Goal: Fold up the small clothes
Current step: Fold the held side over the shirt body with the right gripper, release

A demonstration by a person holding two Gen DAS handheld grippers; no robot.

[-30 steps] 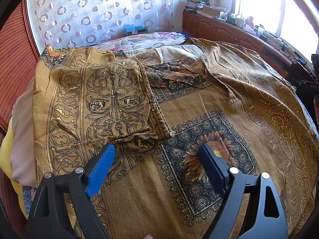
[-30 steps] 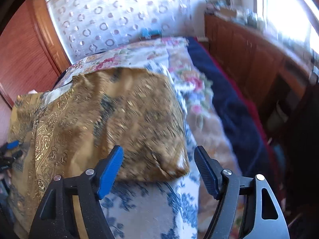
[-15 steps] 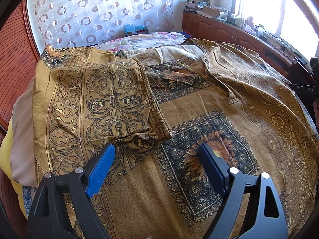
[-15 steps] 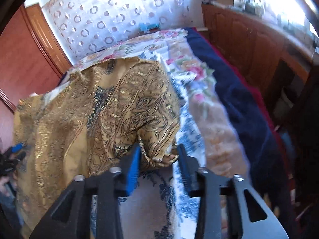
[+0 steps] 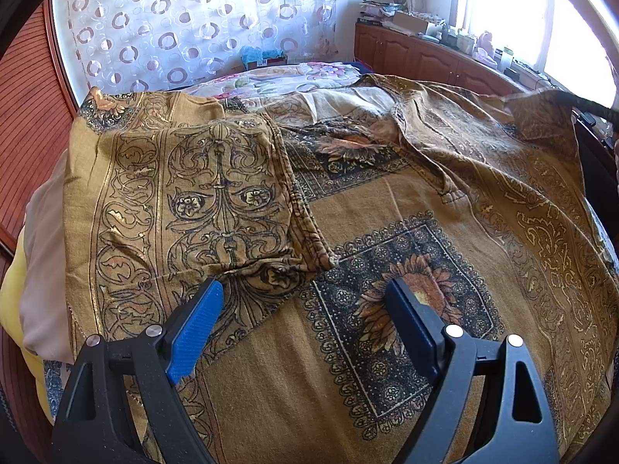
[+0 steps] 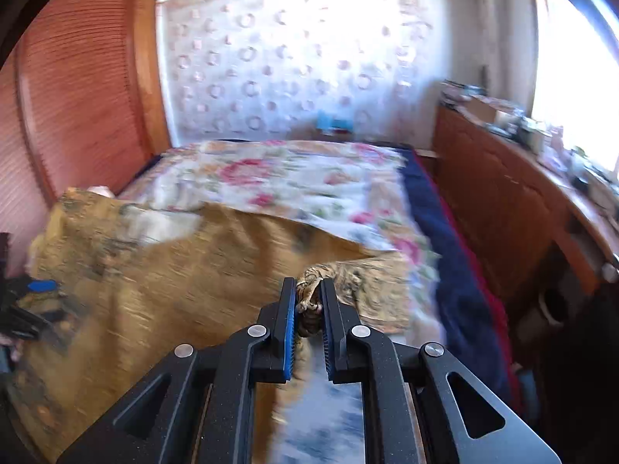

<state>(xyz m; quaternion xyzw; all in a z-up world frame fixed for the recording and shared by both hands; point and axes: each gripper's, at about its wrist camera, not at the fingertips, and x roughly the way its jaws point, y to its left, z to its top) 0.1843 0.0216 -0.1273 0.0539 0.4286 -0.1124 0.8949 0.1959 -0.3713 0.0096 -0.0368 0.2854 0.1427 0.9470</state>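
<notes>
A mustard-gold patterned garment [image 5: 387, 201] lies spread over the bed, with one sleeve flap [image 5: 201, 193] folded in on its left. My left gripper [image 5: 305, 301] hovers open just above its near part, with nothing between the fingers. In the right wrist view the same garment [image 6: 174, 270] is blurred. My right gripper [image 6: 309, 290] has its jaws closing, and the pads pinch a bunched corner of the cloth. That corner [image 5: 541, 116] stands lifted at the far right in the left wrist view.
A floral bedspread [image 6: 290, 178] lies under the garment, with a navy blanket [image 6: 456, 263] along the bed's right side. A wooden cabinet [image 6: 503, 201] with clutter on top runs beneath the window. A reddish wooden panel [image 5: 23, 116] and a yellow pillow [image 5: 15, 290] border the left.
My right gripper closed on the garment's right corner and rose with it, pulling the cloth up. The left gripper stayed still and open.
</notes>
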